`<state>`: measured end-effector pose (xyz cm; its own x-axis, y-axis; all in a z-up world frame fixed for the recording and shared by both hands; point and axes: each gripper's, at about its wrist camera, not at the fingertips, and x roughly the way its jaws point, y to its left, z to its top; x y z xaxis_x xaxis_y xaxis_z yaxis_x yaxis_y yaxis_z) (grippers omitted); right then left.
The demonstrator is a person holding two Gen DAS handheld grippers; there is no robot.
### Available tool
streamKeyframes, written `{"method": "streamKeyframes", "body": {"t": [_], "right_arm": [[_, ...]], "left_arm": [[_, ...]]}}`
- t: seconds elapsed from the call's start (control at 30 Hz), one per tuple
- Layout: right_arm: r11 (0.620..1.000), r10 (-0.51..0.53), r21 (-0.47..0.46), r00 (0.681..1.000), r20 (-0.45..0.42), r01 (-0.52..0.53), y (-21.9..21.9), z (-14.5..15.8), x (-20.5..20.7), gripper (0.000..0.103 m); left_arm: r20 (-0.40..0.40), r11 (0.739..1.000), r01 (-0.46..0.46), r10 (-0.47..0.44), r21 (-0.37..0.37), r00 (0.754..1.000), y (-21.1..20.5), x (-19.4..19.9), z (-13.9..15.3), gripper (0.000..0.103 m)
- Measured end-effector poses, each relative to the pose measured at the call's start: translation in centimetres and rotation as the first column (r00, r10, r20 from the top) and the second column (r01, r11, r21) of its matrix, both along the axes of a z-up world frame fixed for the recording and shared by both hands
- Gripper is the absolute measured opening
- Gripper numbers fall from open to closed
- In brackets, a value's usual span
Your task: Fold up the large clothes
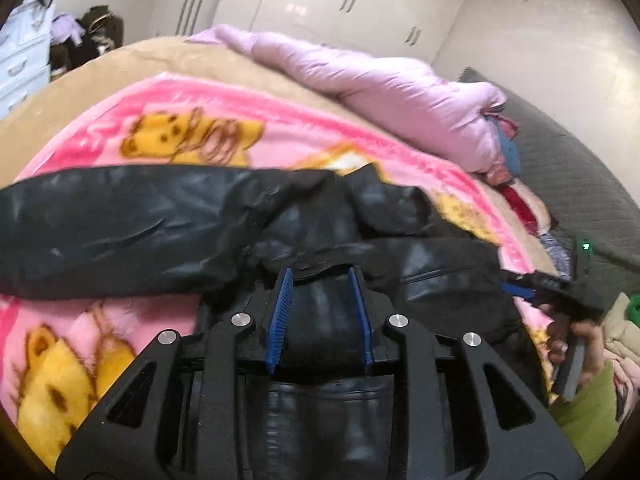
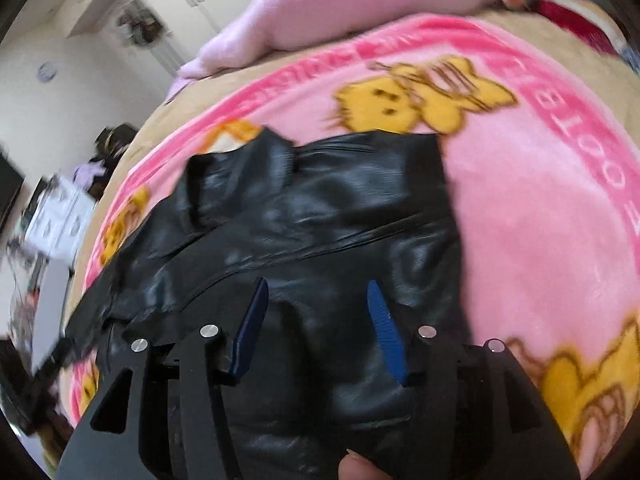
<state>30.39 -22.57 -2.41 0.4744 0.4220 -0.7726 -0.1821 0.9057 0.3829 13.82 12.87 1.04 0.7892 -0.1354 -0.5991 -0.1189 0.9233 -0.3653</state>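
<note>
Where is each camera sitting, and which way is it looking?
Left wrist: sits on the left claw, looking forward and down at the black jacket; the other claw's hand shows at the right edge.
Right wrist: sits on the right claw, looking down at the jacket's body; a fingertip shows at the bottom.
Both see the jacket, the pink cartoon blanket and the lilac quilt.

- From the left wrist we look forward and down along the left gripper (image 1: pixel 320 276), close over the black jacket (image 1: pixel 120 224) on the bed, towards white cupboards (image 1: pixel 320 0).
- From the right wrist we look steeply down along the right gripper (image 2: pixel 318 292).
- Both share the jacket and pink blanket (image 1: pixel 224 100).
</note>
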Motion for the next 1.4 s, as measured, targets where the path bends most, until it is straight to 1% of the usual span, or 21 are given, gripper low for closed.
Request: {"method": "streamKeyframes", "body": {"t": [0.03,0.07,0.1,0.17,0.27,0.3,0.33,0.4,0.53,0.6,0.67,0.73,0.77,0.83,0.87,0.97,1.0,1.03,1.2,1.3,1.4], "right_arm": [[1.000,0.023,-0.004,1.000,-0.002,-0.023,0.7,0.1,-0.4,0.051],[0.999,0.040,-0.009,0.999,-0.013,-0.040,1.3,0.0,-0.8,0.052],[0.999,0.050,-0.019,0.999,-0.022,-0.050,1.7,-0.3,-1.0,0.055],[0.996,0.056,-0.069,0.998,-0.040,-0.059,2.4,-1.3,-1.6,0.056],[0.995,0.038,-0.093,0.997,-0.074,-0.045,2.3,-2.9,-1.5,0.056],[0.995,0.034,-0.092,0.996,-0.083,-0.042,2.3,-3.3,-1.3,0.056],[0.995,0.031,-0.089,0.995,-0.091,-0.039,2.3,-3.6,-1.1,0.056],[0.995,0.025,-0.092,0.995,-0.093,-0.034,2.4,-3.9,-1.1,0.056],[0.995,0.014,-0.099,0.998,-0.059,-0.020,2.7,-3.3,-1.8,0.058],[0.997,0.010,-0.082,0.999,-0.040,-0.013,2.5,-2.6,-2.4,0.065],[0.999,0.005,-0.042,1.000,-0.028,-0.006,2.1,-1.9,-3.0,0.069],[0.999,-0.008,-0.032,1.000,-0.016,0.007,1.8,-1.4,-3.5,0.071],[0.999,-0.011,-0.030,1.000,-0.011,0.011,1.8,-1.3,-3.6,0.073],[1.000,-0.015,-0.024,1.000,0.002,0.015,1.8,-1.0,-4.0,0.078],[1.000,-0.012,-0.025,1.000,0.008,0.012,2.0,-0.8,-4.2,0.082],[1.000,0.008,-0.029,0.999,0.036,-0.007,2.7,-0.2,-4.8,0.091],[0.999,0.018,-0.036,0.999,0.047,-0.016,3.1,0.1,-5.0,0.093],[0.999,0.032,-0.043,0.997,0.064,-0.029,3.7,0.4,-5.4,0.093],[0.995,0.092,-0.040,0.985,0.144,-0.087,6.1,2.1,-6.9,0.098],[0.993,0.118,-0.028,0.980,0.159,-0.115,7.1,2.6,-7.5,0.099],[0.989,0.145,-0.049,0.973,0.180,-0.138,8.6,3.0,-8.2,0.099]], "left_arm": [[-0.004,1.000,0.015,-0.015,0.005,1.000,-0.5,0.2,0.1,0.029],[-0.018,0.999,0.035,-0.035,0.015,0.999,-1.2,0.6,0.1,0.032],[-0.052,0.998,0.055,-0.053,0.033,0.997,-1.9,1.4,-0.4,0.038],[-0.123,0.996,0.072,-0.066,0.045,0.990,-2.5,2.5,-1.8,0.039],[-0.229,0.999,0.039,-0.034,0.019,0.973,-1.5,3.6,-5.2,0.041],[-0.268,1.000,0.027,-0.025,0.004,0.963,-1.0,3.9,-6.4,0.046],[-0.289,1.000,0.022,-0.024,-0.010,0.957,-0.6,4.0,-7.3,0.048],[-0.270,0.999,0.034,-0.041,-0.032,0.962,-0.1,3.5,-7.8,0.049],[-0.246,0.998,0.046,-0.053,-0.037,0.968,0.3,2.6,-6.3,0.050],[-0.224,0.998,0.062,-0.066,-0.028,0.972,0.2,2.0,-5.2,0.051],[-0.206,0.997,0.073,-0.076,-0.022,0.976,0.2,1.4,-4.1,0.057],[-0.191,0.996,0.081,-0.085,-0.028,0.978,0.2,1.1,-3.3,0.062],[-0.185,0.996,0.085,-0.089,-0.028,0.979,0.2,0.9,-3.0,0.062],[-0.179,0.996,0.081,-0.084,-0.021,0.980,0.3,0.6,-2.5,0.070],[-0.177,0.997,0.078,-0.080,-0.019,0.981,0.4,0.5,-2.3,0.071],[-0.168,0.998,0.057,-0.058,-0.011,0.984,0.9,-0.3,-1.8,0.084],[-0.166,0.999,0.047,-0.048,-0.006,0.985,1.1,-0.4,-1.6,0.090],[-0.164,0.999,0.039,-0.038,-0.001,0.986,1.4,-0.7,-1.5,0.093],[-0.166,1.000,0.016,-0.013,0.018,0.986,2.7,-1.8,-1.2,0.094],[-0.166,1.000,-0.003,0.008,0.028,0.986,3.5,-2.6,-1.3,0.094],[-0.162,0.999,-0.027,0.031,0.025,0.986,4.3,-3.3,-1.5,0.094]]}}
